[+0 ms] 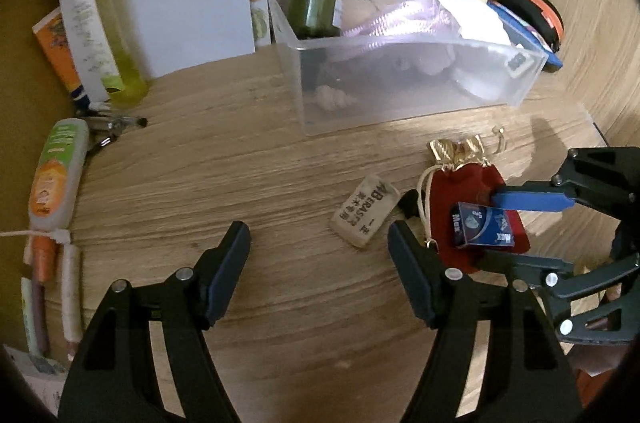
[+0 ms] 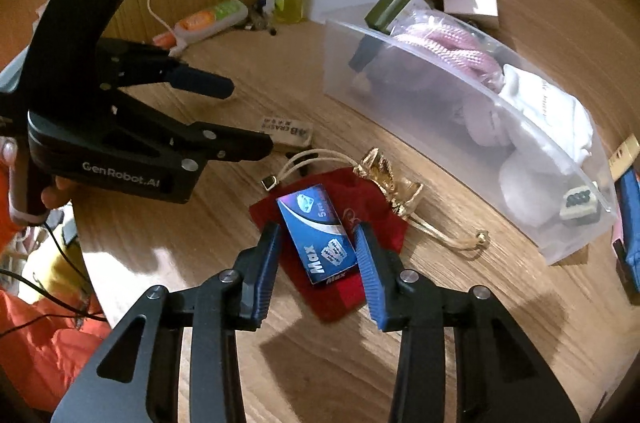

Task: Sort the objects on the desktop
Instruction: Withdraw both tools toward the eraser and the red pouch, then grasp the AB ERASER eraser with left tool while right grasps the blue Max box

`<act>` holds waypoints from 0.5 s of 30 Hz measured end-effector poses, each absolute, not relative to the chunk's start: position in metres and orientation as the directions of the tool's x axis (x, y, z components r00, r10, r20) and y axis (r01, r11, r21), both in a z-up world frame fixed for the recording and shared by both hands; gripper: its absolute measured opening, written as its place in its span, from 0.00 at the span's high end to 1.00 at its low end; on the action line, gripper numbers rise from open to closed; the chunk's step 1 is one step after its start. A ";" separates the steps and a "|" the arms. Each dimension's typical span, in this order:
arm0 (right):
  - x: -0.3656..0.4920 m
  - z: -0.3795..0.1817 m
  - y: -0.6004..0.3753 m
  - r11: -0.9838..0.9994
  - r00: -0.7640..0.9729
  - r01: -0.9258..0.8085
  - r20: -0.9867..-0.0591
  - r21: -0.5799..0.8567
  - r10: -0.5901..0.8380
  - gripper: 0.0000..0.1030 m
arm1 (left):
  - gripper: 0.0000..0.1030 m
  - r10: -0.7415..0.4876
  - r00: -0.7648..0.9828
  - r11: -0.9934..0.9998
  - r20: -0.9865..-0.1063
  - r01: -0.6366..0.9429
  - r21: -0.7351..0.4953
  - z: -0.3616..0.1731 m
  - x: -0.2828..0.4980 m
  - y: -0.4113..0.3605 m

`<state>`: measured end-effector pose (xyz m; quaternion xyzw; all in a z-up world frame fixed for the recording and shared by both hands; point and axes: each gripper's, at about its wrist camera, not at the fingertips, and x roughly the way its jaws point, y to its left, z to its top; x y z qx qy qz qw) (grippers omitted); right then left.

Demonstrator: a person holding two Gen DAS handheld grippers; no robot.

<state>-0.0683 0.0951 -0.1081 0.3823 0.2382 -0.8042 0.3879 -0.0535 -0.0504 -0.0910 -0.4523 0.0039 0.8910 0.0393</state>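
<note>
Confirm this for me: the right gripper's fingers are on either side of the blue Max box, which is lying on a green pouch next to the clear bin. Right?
Not quite. The pouch under the blue Max box is red, not green, as the right wrist view shows. The rest holds: the right gripper has a finger on either side of the box, beside the clear bin.

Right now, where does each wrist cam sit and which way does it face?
Left wrist: on the left gripper, tilted down at the wooden desk and white printed eraser; its own open fingers show, with the right gripper entering from the right.
Right wrist: on the right gripper, tilted down at the small blue blade box on the red velvet pouch; the left gripper and a hand appear.
Shared: box, pouch, eraser, translucent plastic bin.
</note>
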 end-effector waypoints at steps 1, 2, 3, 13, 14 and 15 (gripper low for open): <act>-0.068 -0.108 0.094 -0.581 -0.409 0.808 -0.800 -0.094 -0.440 0.66 | 0.31 0.069 -0.585 -0.997 -0.808 -0.076 -0.030 -0.092 -0.055 -0.050; -0.069 -0.108 0.093 -0.578 -0.411 0.810 -0.801 -0.101 -0.436 0.66 | 0.31 0.075 -0.582 -0.996 -0.810 -0.083 -0.033 -0.092 -0.056 -0.049; -0.069 -0.108 0.092 -0.575 -0.413 0.811 -0.801 -0.106 -0.434 0.66 | 0.31 0.073 -0.583 -0.996 -0.809 -0.083 -0.030 -0.092 -0.057 -0.049; -0.072 -0.106 0.095 -0.578 -0.398 0.812 -0.802 -0.082 -0.445 0.74 | 0.59 0.067 -0.603 -0.993 -0.795 -0.115 0.003 -0.092 -0.067 -0.039; -0.072 -0.104 0.096 -0.583 -0.394 0.809 -0.799 -0.068 -0.454 0.75 | 0.63 0.068 -0.606 -0.993 -0.793 -0.116 0.003 -0.092 -0.067 -0.039; -0.073 -0.102 0.098 -0.589 -0.393 0.806 -0.796 -0.058 -0.460 0.75 | 0.66 0.070 -0.609 -0.993 -0.790 -0.116 0.002 -0.092 -0.067 -0.038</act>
